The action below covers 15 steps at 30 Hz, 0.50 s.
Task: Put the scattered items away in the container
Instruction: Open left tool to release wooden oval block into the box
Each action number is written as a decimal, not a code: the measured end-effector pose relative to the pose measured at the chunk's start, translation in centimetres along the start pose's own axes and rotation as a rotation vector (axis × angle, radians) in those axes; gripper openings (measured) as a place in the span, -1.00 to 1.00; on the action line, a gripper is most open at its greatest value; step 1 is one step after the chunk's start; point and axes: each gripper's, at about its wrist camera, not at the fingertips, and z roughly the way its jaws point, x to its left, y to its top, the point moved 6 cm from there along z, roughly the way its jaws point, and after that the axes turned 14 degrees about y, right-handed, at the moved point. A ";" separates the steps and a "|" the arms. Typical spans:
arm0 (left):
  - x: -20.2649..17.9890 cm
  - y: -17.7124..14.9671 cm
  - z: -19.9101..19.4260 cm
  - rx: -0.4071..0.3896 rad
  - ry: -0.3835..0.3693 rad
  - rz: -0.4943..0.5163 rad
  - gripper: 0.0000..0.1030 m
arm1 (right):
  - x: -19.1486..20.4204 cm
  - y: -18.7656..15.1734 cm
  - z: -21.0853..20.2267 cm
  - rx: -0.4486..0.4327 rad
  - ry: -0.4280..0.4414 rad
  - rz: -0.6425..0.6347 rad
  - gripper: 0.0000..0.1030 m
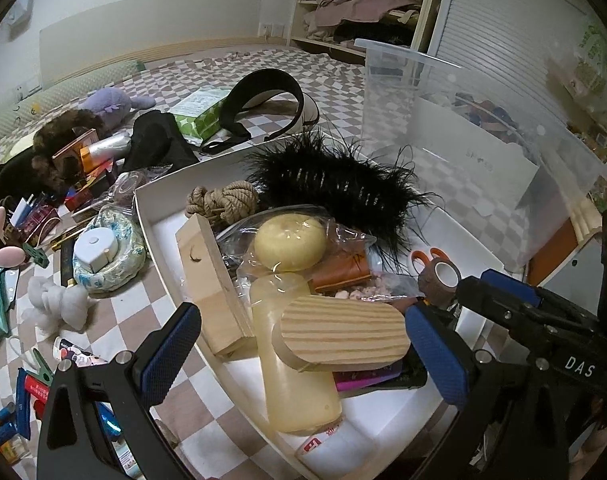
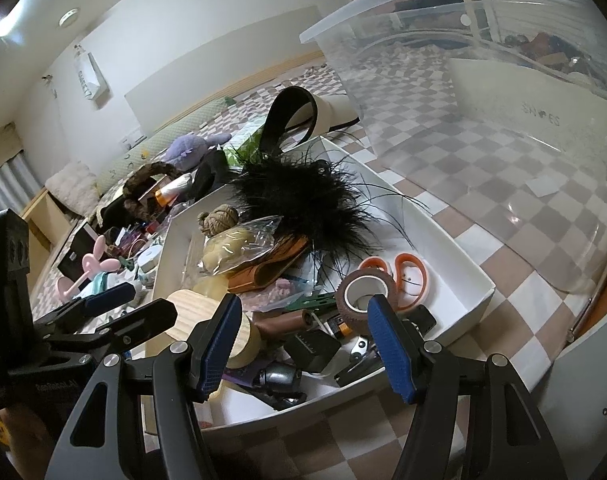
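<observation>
A white box (image 1: 159,240) on the checkered bed holds a black feather piece (image 1: 331,176), rope knot (image 1: 227,200), wooden block (image 1: 215,284), oval wooden piece (image 1: 343,332), yellow ball in a bag (image 1: 291,242), tape roll (image 1: 443,280) and orange scissors (image 1: 427,260). My left gripper (image 1: 303,356) is open over the box's near end, straddling the oval wooden piece. My right gripper (image 2: 303,344) is open and empty above the box's (image 2: 463,276) near corner, close to the tape roll (image 2: 367,292) and scissors (image 2: 407,276); it also shows at the right of the left wrist view.
A clear plastic bin (image 1: 483,128) stands right of the box. Scattered items lie left of it: a white tape measure (image 1: 95,248), cotton wad (image 1: 59,304), small boxes (image 1: 83,160), purple plush (image 1: 111,100), black visor (image 1: 263,104), green tissue pack (image 1: 203,112).
</observation>
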 end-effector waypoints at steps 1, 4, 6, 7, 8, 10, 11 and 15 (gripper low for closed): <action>0.0 0.0 -0.1 -0.001 0.001 0.000 0.99 | 0.0 0.0 0.0 0.000 0.000 -0.001 0.28; 0.2 0.0 -0.2 -0.004 0.005 -0.001 0.99 | 0.1 0.1 -0.2 -0.002 -0.003 -0.003 0.28; 0.3 0.0 -0.3 -0.008 0.013 0.000 0.99 | 0.2 0.1 -0.3 -0.004 -0.006 -0.005 0.28; 0.3 0.0 -0.4 -0.011 0.019 0.002 0.99 | 0.2 0.1 -0.4 -0.005 -0.006 -0.005 0.28; 0.4 0.0 -0.5 -0.014 0.022 0.003 0.99 | 0.3 0.2 -0.4 -0.005 -0.007 -0.006 0.28; 0.6 0.0 -0.8 -0.019 0.028 0.003 0.99 | 0.4 0.2 -0.6 -0.007 -0.007 -0.008 0.28; 0.7 0.0 -0.9 -0.021 0.031 0.000 0.99 | 0.5 0.2 -0.6 -0.007 -0.008 -0.010 0.28; 1.3 0.0 -1.5 -0.032 0.044 -0.008 0.99 | 1.0 0.1 -0.7 -0.004 -0.008 -0.019 0.28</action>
